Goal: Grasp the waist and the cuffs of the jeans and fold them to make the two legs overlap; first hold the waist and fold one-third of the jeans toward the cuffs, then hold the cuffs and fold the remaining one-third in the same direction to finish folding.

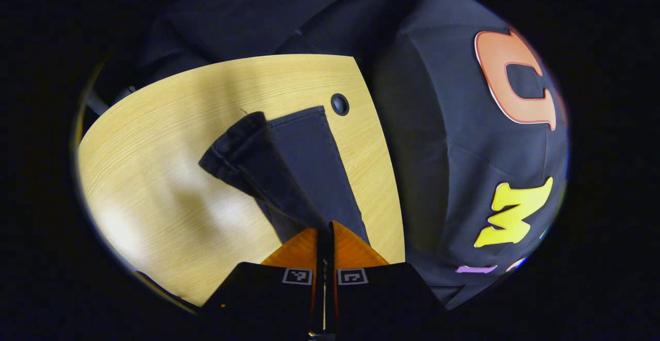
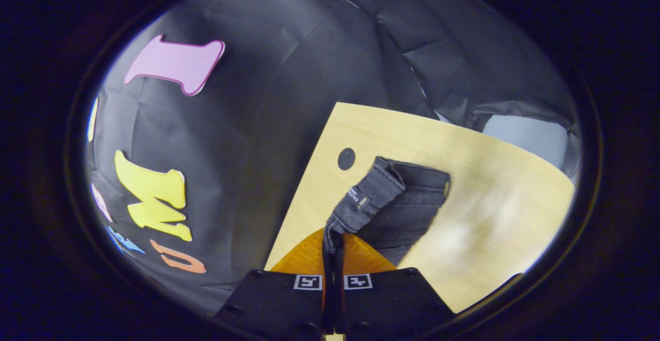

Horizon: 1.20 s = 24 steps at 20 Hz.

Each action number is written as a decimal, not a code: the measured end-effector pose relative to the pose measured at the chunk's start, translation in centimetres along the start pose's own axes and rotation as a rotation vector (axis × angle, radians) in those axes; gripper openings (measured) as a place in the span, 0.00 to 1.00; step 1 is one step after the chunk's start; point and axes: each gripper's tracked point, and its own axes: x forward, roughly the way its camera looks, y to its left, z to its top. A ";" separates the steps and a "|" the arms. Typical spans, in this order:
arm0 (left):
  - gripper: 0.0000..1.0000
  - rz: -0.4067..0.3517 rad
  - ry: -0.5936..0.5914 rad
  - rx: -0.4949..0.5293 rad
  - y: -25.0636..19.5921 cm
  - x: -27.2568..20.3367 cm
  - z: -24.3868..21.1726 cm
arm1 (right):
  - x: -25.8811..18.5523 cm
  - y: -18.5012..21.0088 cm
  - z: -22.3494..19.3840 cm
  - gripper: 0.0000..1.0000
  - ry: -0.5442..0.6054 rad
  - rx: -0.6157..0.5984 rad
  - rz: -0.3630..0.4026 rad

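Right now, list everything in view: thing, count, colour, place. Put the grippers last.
jeans: one pair, dark grey to black, lying on the table and lifted at both gripped ends; the cuff end shows in the left gripper view, the waist end with its small label in the right gripper view.
table: one, pale yellow wood grain, under the jeans.
cable hole: one, dark, round, in the tabletop near the table's edge, close beside the jeans.
booth wall: black cloth, behind and beside the table.
left gripper: one, at the bottom of the left gripper view, shut on the jeans' leg fabric.
right gripper: one, at the bottom of the right gripper view, shut on the jeans' waistband.
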 end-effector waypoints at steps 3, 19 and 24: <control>0.05 0.039 0.034 0.026 -0.3 3.5 1.2 | 3.7 0.1 1.1 0.01 0.005 -0.004 -0.018; 0.46 0.137 0.063 0.065 1.5 11.0 3.3 | 14.2 -2.3 0.9 0.30 -0.001 -0.030 -0.089; 0.71 0.117 0.102 0.204 -2.3 7.3 1.6 | 11.4 -1.2 -0.2 0.70 -0.004 -0.127 -0.073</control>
